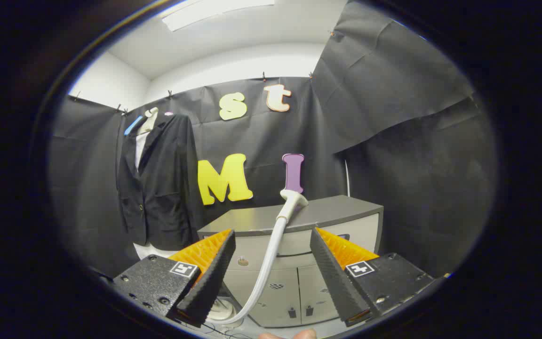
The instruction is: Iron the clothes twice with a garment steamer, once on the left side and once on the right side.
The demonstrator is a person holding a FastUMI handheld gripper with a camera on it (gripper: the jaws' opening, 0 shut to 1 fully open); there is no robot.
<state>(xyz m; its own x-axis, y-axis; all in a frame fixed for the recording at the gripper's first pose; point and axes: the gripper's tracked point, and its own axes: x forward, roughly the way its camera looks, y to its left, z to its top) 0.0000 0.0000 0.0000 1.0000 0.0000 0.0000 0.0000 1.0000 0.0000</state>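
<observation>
Steamer (293, 200) rests on cabinet (327, 212), tongs (271, 278) open.

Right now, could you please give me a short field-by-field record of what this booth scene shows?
garment: black jacket over a white shirt, hanging against the booth wall, beyond and to the left of the fingers
steamer head: white, resting on the cabinet top, ahead of the fingers
hose: white, running down from the head between the fingers
cabinet: grey, with drawers and doors, ahead of the fingers
hand-held gripper: open, fingers spread either side of the hose, touching nothing
task state: steamer not yet picked up
</observation>
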